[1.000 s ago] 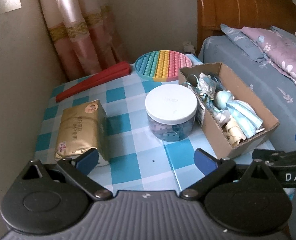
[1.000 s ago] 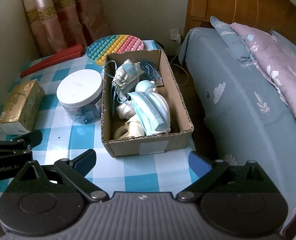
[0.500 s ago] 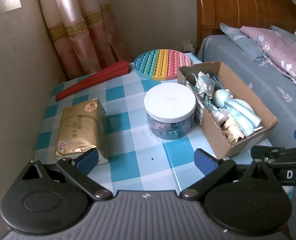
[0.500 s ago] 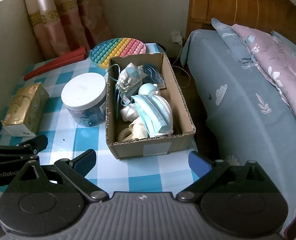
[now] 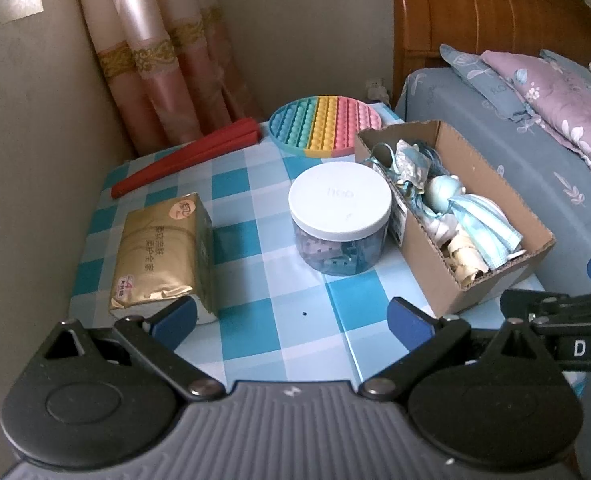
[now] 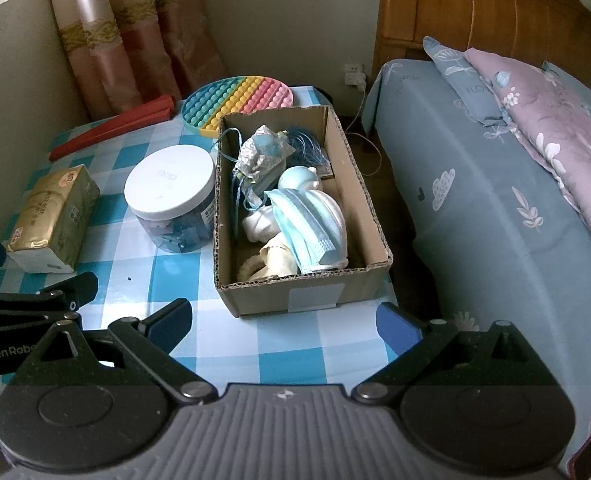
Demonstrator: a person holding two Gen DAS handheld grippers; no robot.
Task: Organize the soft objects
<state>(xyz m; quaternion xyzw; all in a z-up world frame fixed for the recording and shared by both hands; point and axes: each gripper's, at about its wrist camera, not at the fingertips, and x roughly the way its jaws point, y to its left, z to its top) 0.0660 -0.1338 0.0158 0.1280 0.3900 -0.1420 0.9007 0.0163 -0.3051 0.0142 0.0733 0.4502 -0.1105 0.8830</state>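
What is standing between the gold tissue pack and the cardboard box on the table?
A clear jar with a white lid stands between the gold tissue pack and the cardboard box, close against the box wall. Both wrist views show it.

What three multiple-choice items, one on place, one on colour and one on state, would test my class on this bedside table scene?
1. Where does the white-lidded jar stand?
A. Inside the cardboard box
B. On the table, between the tissue pack and the box
C. On the bed

2. What colour is the folded face mask in the cardboard box?
A. Light blue
B. Black
C. Red

3. What state is the right claw in?
A. Shut on the mask
B. Shut on the jar
C. Open, holding nothing

Answers:
1 B: the jar sits on the checked cloth, with the gold tissue pack on one side and the box on the other.
2 A: its pleats show pale blue.
3 C: the two fingers stand wide apart with only tablecloth between them.
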